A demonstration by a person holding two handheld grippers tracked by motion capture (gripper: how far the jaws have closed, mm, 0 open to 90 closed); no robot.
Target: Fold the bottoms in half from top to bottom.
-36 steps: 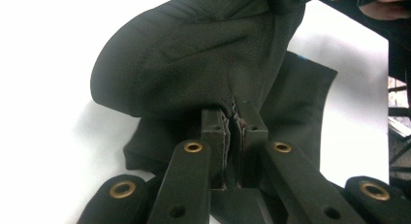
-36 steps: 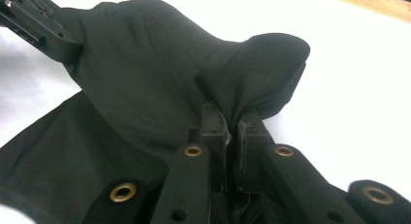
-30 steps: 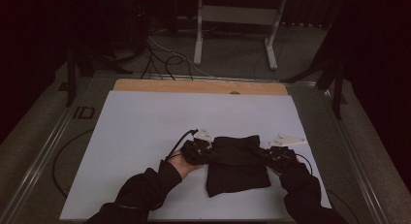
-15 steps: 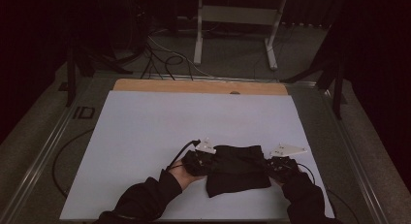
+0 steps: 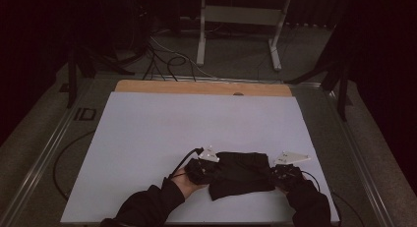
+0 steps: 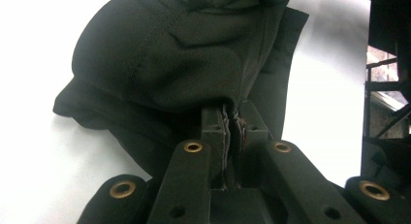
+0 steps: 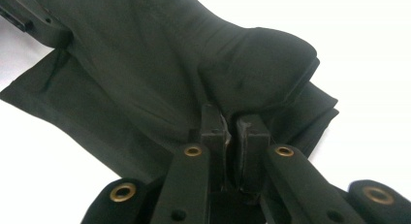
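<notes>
High view: a white sheet (image 5: pixel 162 138) covers the table, with a wooden strip (image 5: pixel 201 87) along its far edge. Cables (image 5: pixel 162 60) and a metal stand (image 5: pixel 241 20) sit on the floor beyond the table, well apart from the work. Nothing else lies on the sheet near the hands.

A black cloth (image 5: pixel 241 174) lies folded near the front edge of the sheet, right of centre, between the two grippers. Its long axis runs left to right across the table. One corner droops toward the front edge on the left side.

The left gripper (image 5: pixel 209 170) touches the left end of the cloth; the right gripper (image 5: pixel 275 175) touches the right end. Sleeves enter from the bottom edge.

Left gripper view: the jaws are pressed together on a fold of the cloth (image 6: pixel 174 64), which bunches up past the tips.

Right gripper view: the jaws are likewise clamped on a fold of the cloth (image 7: pixel 160 73), which spreads away to the left.
</notes>
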